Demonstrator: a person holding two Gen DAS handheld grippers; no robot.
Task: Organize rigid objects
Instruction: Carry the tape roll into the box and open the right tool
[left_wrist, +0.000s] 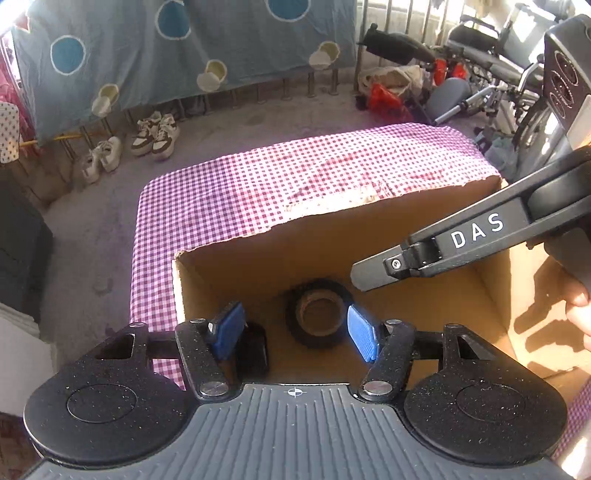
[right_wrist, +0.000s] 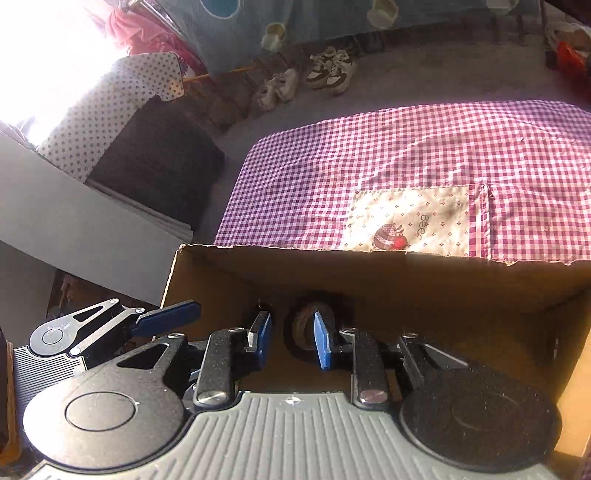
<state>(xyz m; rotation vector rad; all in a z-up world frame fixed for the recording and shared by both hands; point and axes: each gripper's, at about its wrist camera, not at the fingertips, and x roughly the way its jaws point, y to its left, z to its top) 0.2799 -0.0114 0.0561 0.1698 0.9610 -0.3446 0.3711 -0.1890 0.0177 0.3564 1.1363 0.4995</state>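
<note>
Both the left gripper (left_wrist: 295, 332) and right gripper (right_wrist: 291, 343) hang empty, jaws parted, above a dark ribbed ring (left_wrist: 317, 314) in a corrugated cardboard box (left_wrist: 236, 243) on gingham cloth (left_wrist: 258, 177).

The left hand-held gripper (left_wrist: 297, 330) points steeply down at the lower middle of its frame, jaws apart and gripping nothing. The right hand-held gripper (right_wrist: 291, 341) does likewise, jaws narrower. A hand (left_wrist: 578, 314) shows at the right edge.
</note>
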